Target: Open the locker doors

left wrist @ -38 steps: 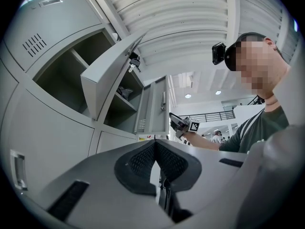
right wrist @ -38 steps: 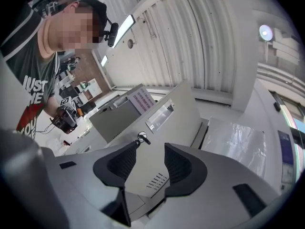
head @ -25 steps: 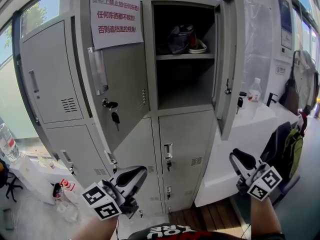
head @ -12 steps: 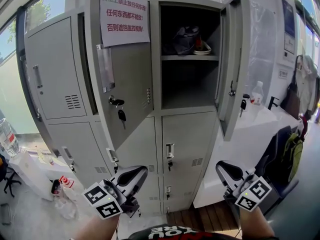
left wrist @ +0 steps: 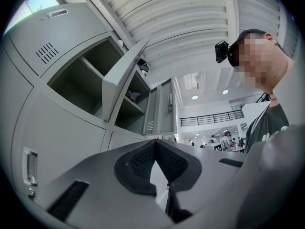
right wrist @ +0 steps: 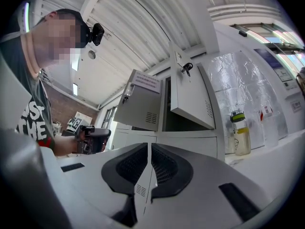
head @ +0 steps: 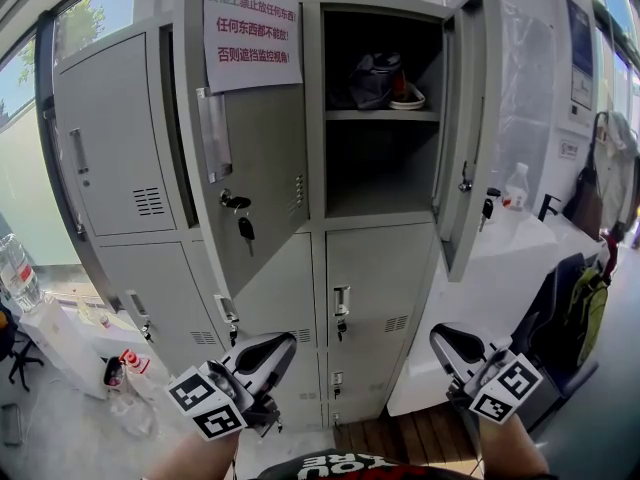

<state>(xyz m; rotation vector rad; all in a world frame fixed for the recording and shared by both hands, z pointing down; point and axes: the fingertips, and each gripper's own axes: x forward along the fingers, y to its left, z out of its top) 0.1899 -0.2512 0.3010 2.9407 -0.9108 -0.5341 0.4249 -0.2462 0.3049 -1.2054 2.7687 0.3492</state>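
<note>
Lockers (head: 372, 268) of grey painted sheet metal stand in a bank of flat rectangular doors, each with a small block of louvre slots and a slim bright handle. Two upper doors hang open. The middle door (head: 265, 198) is swung out to the left, with a white paper notice (head: 252, 30) printed in red on its face and keys (head: 243, 226) dangling from its lock. The right door (head: 470, 138) is swung out to the right. Between them the open compartment shows a thin metal shelf (head: 380, 115) carrying what looks like a pair of shoes (head: 385, 78). The far-left upper door (head: 110, 138) and the lower doors are shut. A clear plastic bottle (head: 515, 186) stands on the white surface (head: 500, 258) beside the bank.

The left hand-held gripper (head: 280, 346) hangs low before the lower doors, well apart from them, its ribbed dark pads meeting at the tip on nothing. The right hand-held gripper (head: 447, 334), also low and clear of the lockers, has just been closing its jaws; they are drawn together to a hairline slit, with nothing between them.
</note>
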